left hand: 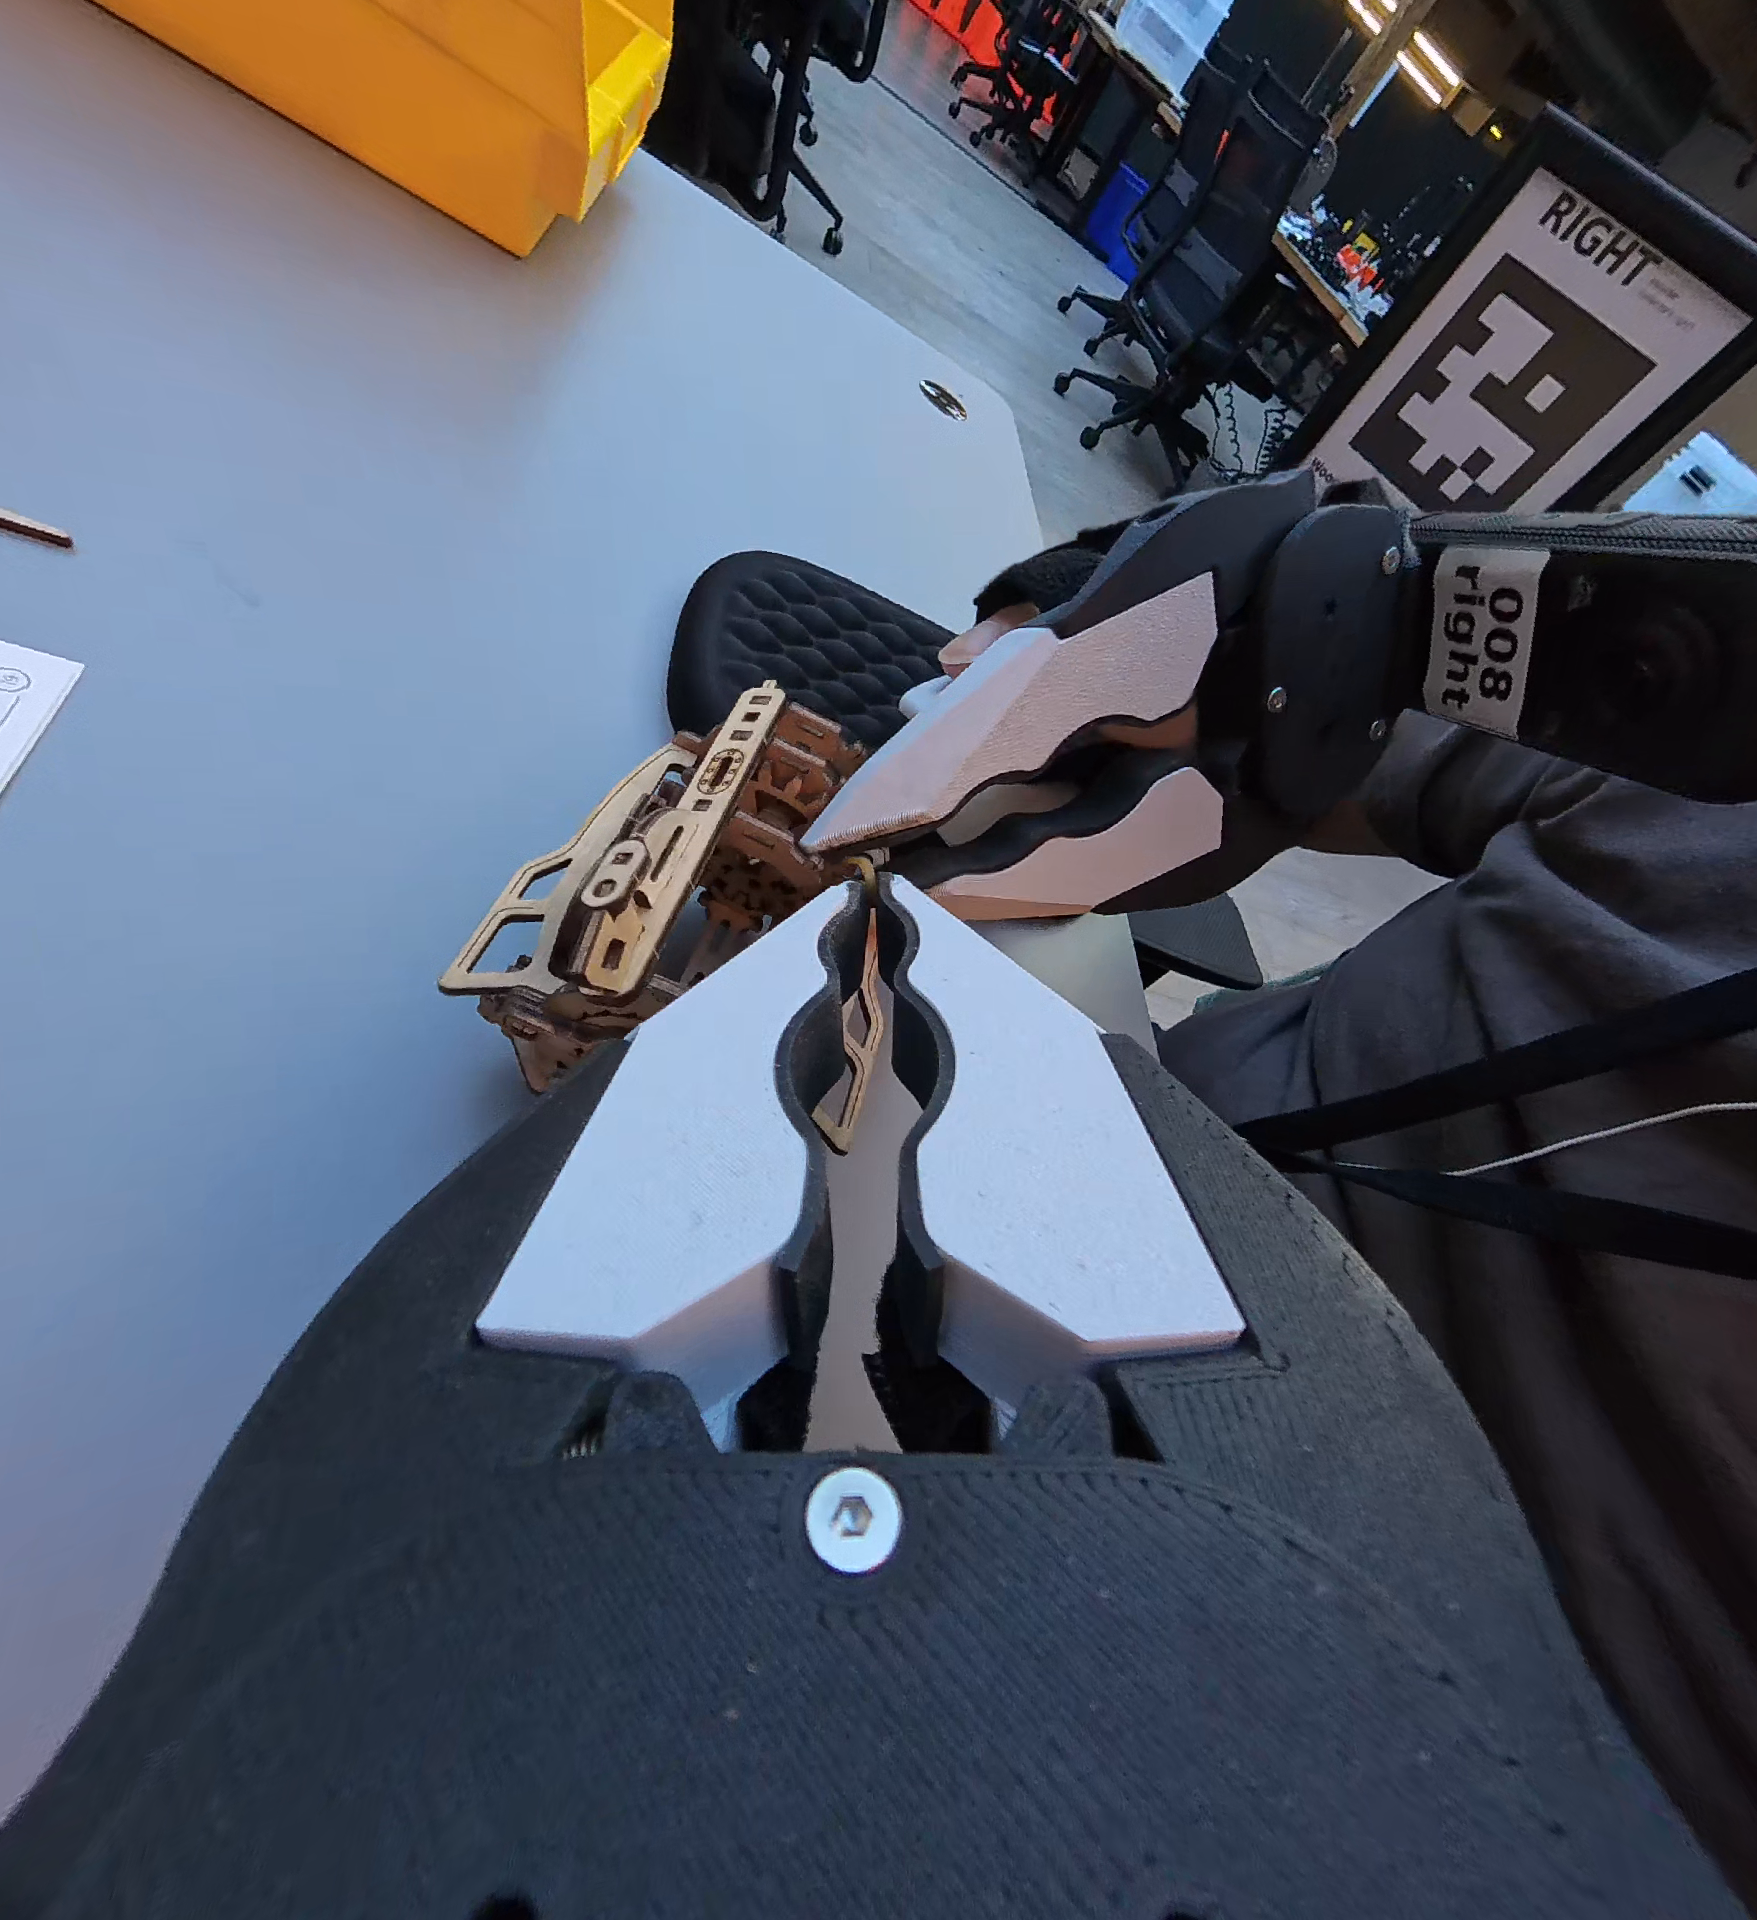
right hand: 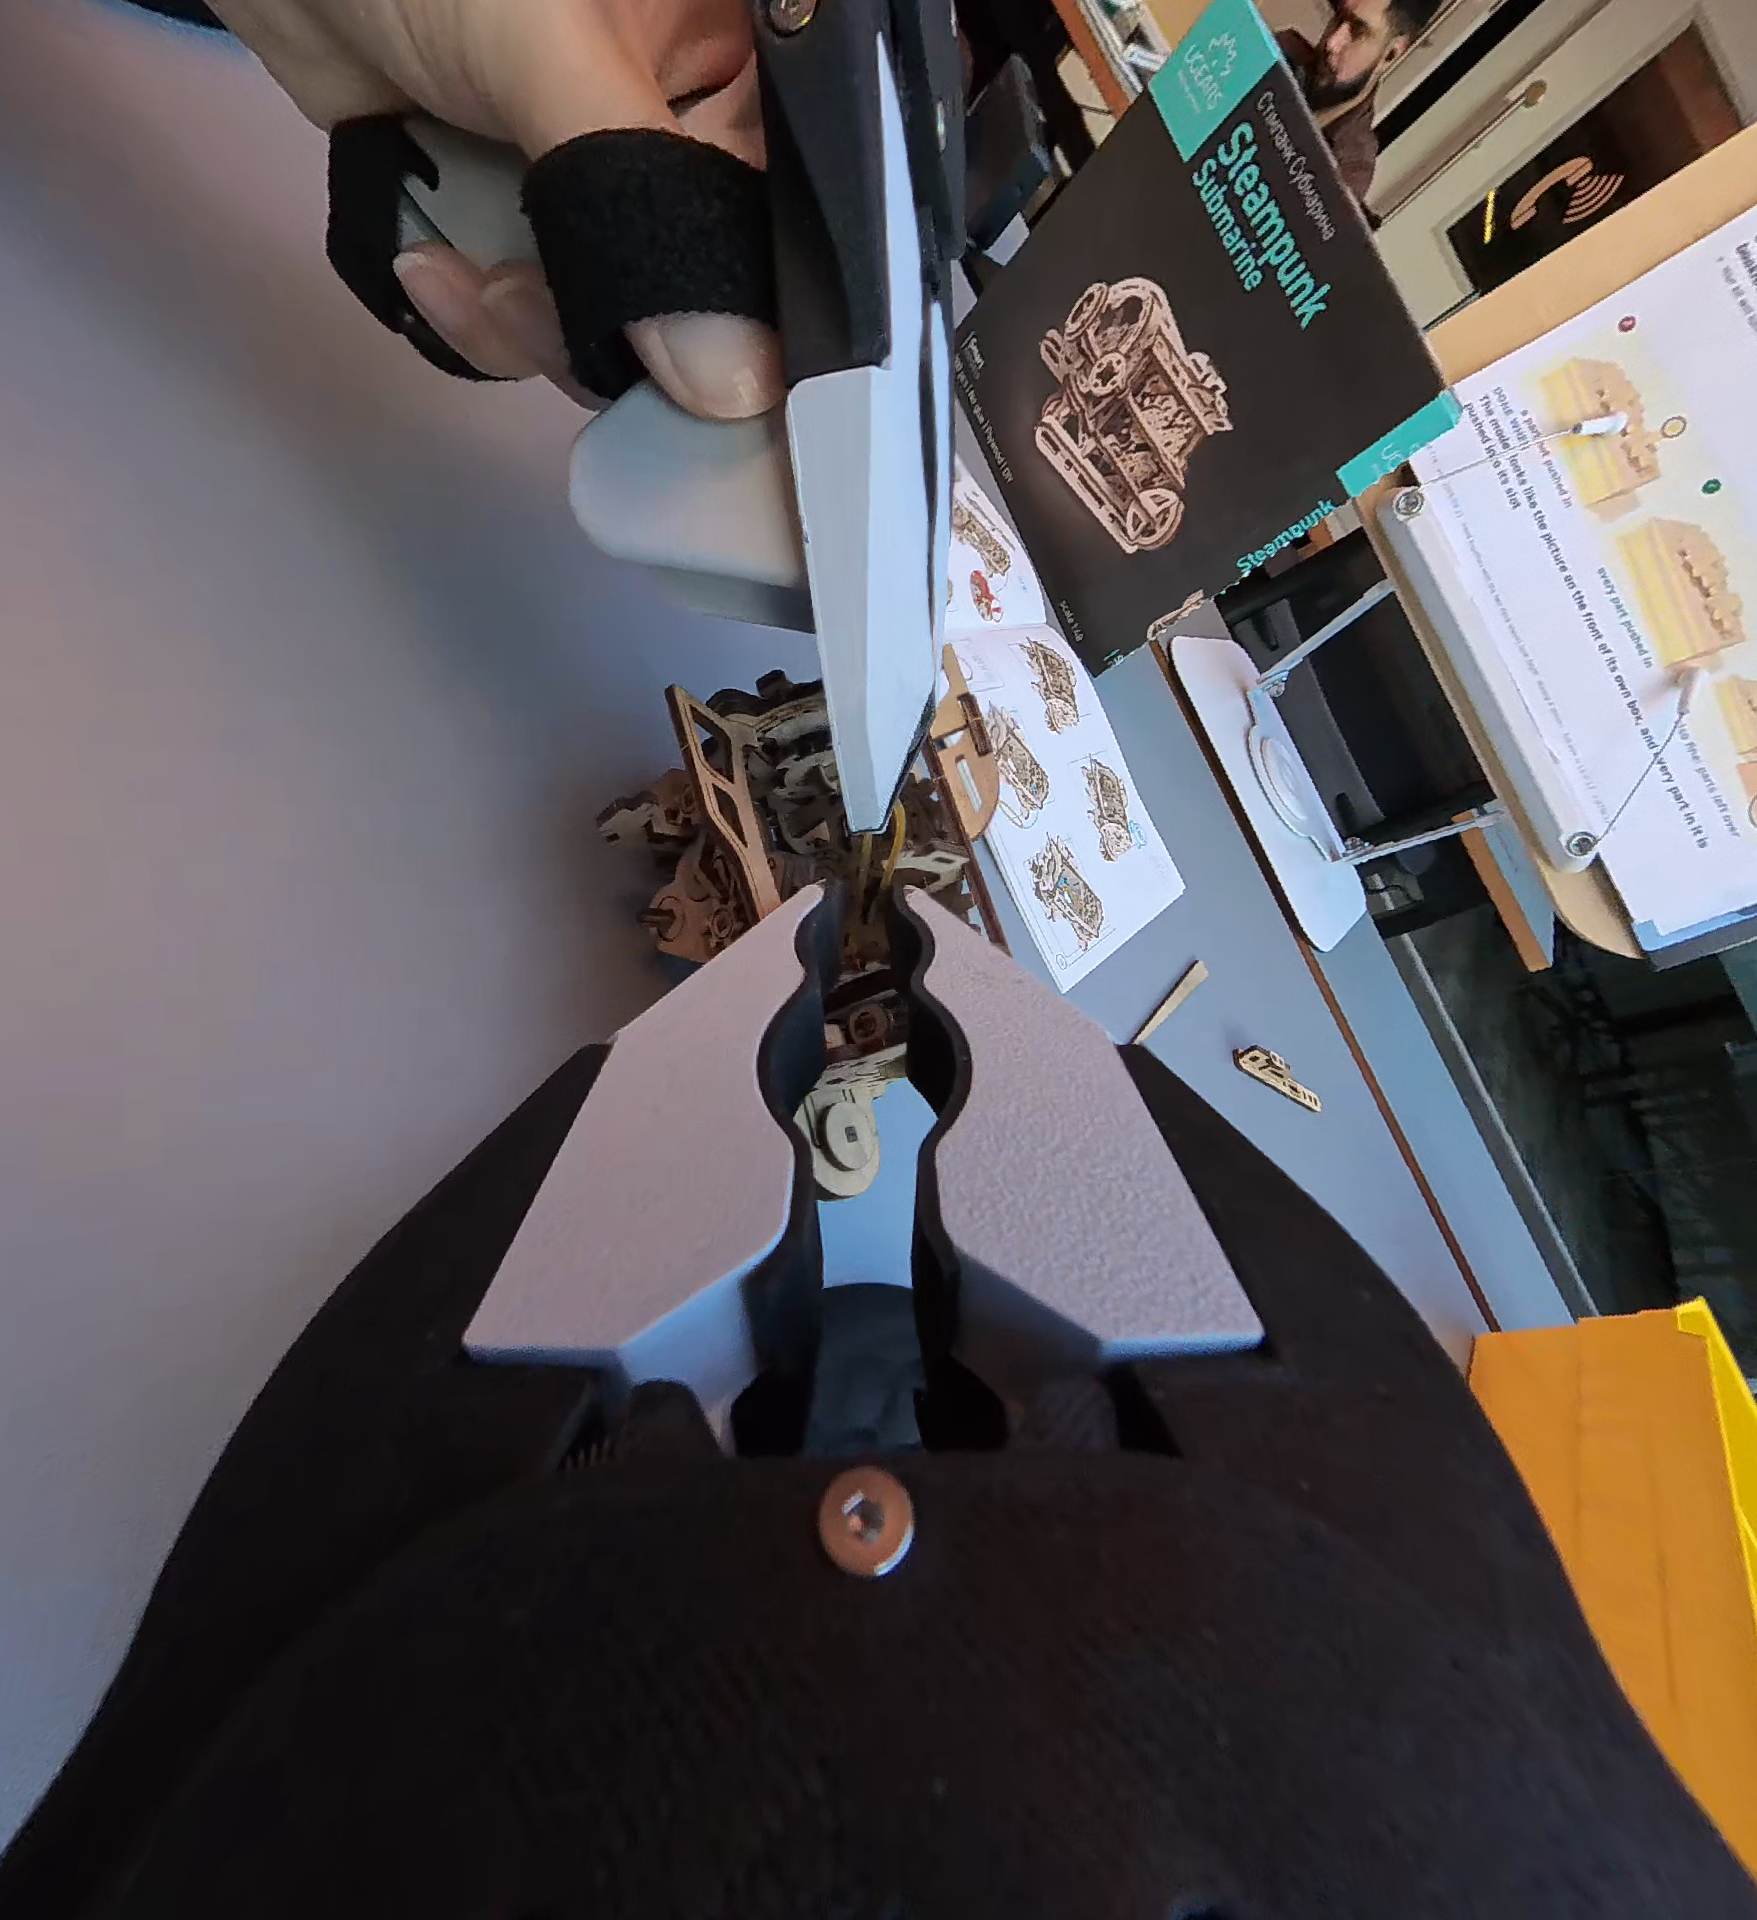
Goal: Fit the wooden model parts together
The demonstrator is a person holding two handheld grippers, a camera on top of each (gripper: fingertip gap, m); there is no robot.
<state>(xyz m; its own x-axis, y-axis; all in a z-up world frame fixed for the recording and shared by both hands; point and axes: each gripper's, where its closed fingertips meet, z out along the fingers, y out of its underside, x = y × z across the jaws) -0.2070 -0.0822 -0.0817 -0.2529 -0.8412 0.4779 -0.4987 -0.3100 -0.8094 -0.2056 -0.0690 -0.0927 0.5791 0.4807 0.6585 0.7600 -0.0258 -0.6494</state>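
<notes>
A partly built wooden model [left hand: 635, 883] stands on the grey table [left hand: 282, 468] near its edge; it also shows in the right wrist view [right hand: 728, 831]. My left gripper [left hand: 869, 894] is shut on a thin flat wooden part [left hand: 856, 1049] with cut-out openings, held edge-on just beside the model. My right gripper [right hand: 858, 909] meets it tip to tip and is nearly shut on a thin yellowish rubber band [right hand: 882, 857] that loops between the two tips. The right gripper [left hand: 879, 857] also shows in the left wrist view, and the left gripper [right hand: 874, 810] in the right wrist view.
A yellow bin [left hand: 417, 104] sits at the table's far side. The dark kit box [right hand: 1196, 312], an open instruction booklet [right hand: 1061, 810], a small loose wooden piece [right hand: 1279, 1081] and a wooden strip [right hand: 1170, 1003] lie beyond the model. An office chair [left hand: 812, 634] stands past the table edge.
</notes>
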